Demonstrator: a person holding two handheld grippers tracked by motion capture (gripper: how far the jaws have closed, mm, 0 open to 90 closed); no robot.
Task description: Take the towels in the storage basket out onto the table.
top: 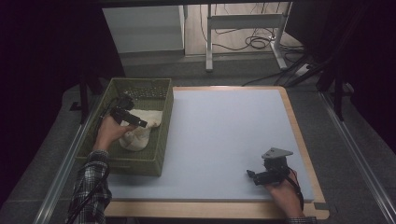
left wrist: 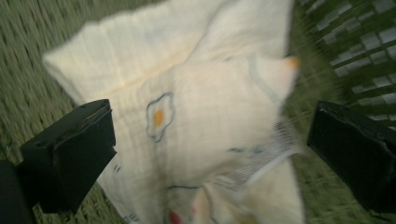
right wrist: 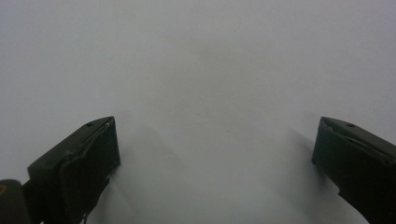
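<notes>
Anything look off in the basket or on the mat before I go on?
Nothing stands out. The cloth lies crumpled in the green basket, which is normal for loose fabric, with the open left gripper over it. The mat is flat and bare, and the right gripper waits open above it.

Cloth (top: 140, 128) in basket (top: 161, 140) — table's (top: 224, 135) left
</notes>
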